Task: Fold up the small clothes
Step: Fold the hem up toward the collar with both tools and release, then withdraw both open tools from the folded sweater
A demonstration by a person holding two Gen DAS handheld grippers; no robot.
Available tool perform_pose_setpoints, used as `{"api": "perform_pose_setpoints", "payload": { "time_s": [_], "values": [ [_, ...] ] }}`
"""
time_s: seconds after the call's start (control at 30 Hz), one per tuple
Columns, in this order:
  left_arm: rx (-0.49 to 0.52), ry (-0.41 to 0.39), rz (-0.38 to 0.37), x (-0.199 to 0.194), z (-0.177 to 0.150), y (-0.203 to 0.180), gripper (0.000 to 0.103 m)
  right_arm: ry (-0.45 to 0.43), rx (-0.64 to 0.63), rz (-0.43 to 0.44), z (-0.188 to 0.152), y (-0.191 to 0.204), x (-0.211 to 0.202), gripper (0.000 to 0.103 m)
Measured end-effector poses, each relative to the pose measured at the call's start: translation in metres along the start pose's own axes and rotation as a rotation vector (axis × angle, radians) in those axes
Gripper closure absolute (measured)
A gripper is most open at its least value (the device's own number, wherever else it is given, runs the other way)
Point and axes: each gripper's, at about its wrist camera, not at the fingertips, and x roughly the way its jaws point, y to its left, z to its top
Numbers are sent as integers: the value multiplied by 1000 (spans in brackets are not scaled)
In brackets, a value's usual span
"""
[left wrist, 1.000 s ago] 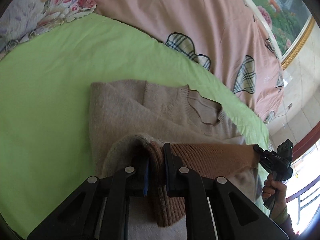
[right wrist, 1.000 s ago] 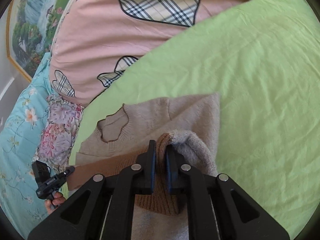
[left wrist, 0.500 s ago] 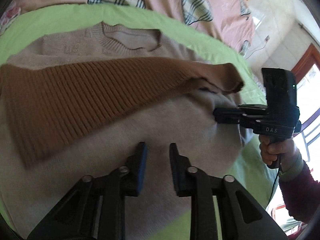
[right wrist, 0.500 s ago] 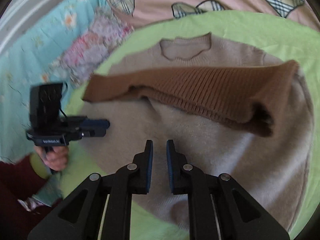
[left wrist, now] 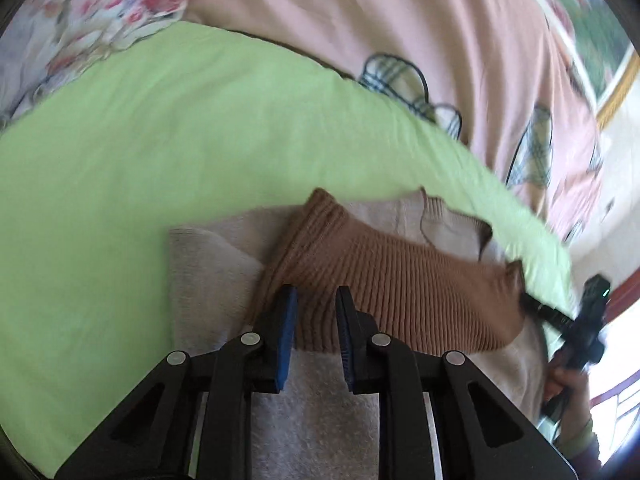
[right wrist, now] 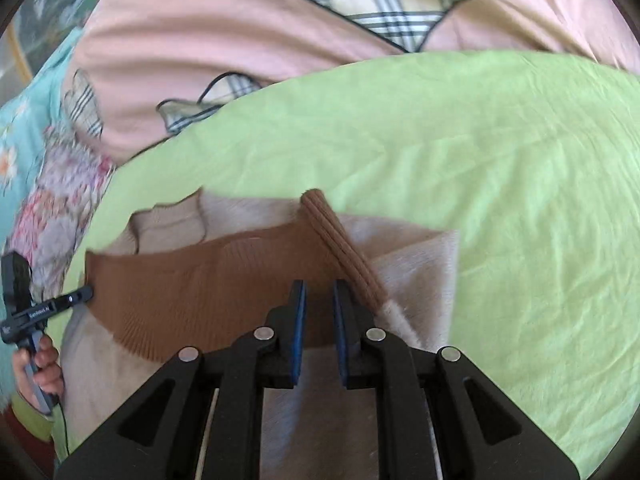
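Beige knit sweater point(right wrist: 248, 360) is lying flat on the lime-green sheet point(right wrist: 500, 200) covering the bed, neckline point(right wrist: 168, 220) pointing toward the pink heart-print quilt point(right wrist: 240, 40) at the bed's far edge. The brown ribbed hem band point(right wrist: 200, 280) is lying across the body just below the collar — so the bottom-up fold is looking laid, though not tidy.

Left gripper point(left wrist: 316, 336) is hovering over the band's left end, blue pads parted narrowly with nothing between them; the band there is bunching up into a raised hump point(left wrist: 320, 216). Right gripper point(right wrist: 318, 332) is hovering over the right end, jaws likewise a narrow gap apart and empty; a rolled ridge of ribbing point(right wrist: 340, 248) is standing up beside it, with the folded beige side edge point(right wrist: 424, 272) just beyond, near the sheet's open right stretch. In the left view the right tool's tips are sitting right at the band's far corner point(left wrist: 516, 280); contact cannot be confirmed through the blur.

Judged step: settling the first fold. Next move is probably calling for flattening both curled band ends, squaring the edges, then taking a side edge to fold across. Soft knit — likely to spring back or drag if pinched shallowly.
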Motion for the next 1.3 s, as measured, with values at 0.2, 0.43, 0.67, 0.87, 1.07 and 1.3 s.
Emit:
{"api": "perform_pose_setpoints", "payload": {
  "time_s": [0.2, 0.43, 0.67, 0.87, 1.07, 1.3],
  "values": [
    [-1, -41, 46, -16, -13, 0, 89, -51, 88, -37, -10, -17, -22, 88],
    [78, -50, 1, -79, -64, -37, 74, -109, 27, 28, -46, 9, -84, 62],
    [90, 4, -140, -113, -141, -70, 67, 36, -47, 130, -121, 36, -99, 62],
    [35, 41, -143, -128, -184, -64, 67, 72, 15, 55, -156, 3, -105, 67],
    [-60, 28, -133, -143, -211, -44, 58, -6, 67, -26, -156, -10, -134, 67],
    [-167, 19, -145, -150, -225, -19, 51, -23, 99, 18, -173, 0, -152, 65]
  ]
}}
